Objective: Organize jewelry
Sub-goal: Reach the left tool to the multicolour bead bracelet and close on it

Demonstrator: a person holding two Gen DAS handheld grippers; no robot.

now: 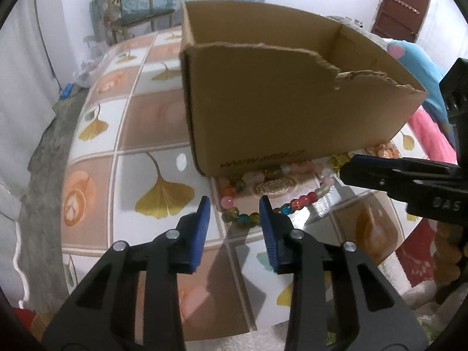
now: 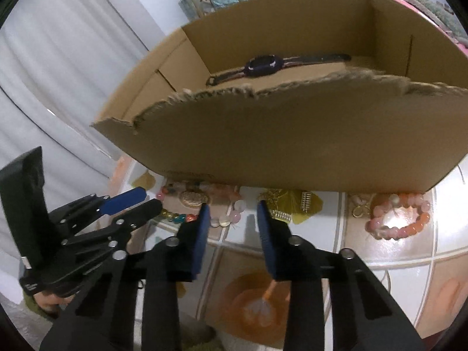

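Observation:
A torn-topped cardboard box (image 1: 292, 102) (image 2: 292, 146) stands on the tiled table (image 1: 140, 128). Inside it lies a dark wristwatch (image 2: 263, 64). In front of the box a multi-coloured bead bracelet (image 1: 304, 199) (image 2: 181, 218) rings an oval pendant (image 1: 273, 187) (image 2: 193, 197). Further right are a gold piece (image 2: 280, 204) and a pink-orange bead bracelet (image 2: 400, 219). My left gripper (image 1: 234, 204) (image 2: 150, 200) hovers over the near beads of the coloured bracelet, open, with nothing between its pads. My right gripper (image 2: 233, 207) (image 1: 346, 166) hangs open between that bracelet and the gold piece, holding nothing.
The table's rounded edge (image 1: 73, 158) falls away at the left onto a grey floor. Pink and blue cloth (image 1: 424, 122) lies behind the box on the right. A chair (image 1: 140, 5) and a brown door (image 1: 400, 5) stand at the back; a white curtain (image 2: 58, 73) hangs left.

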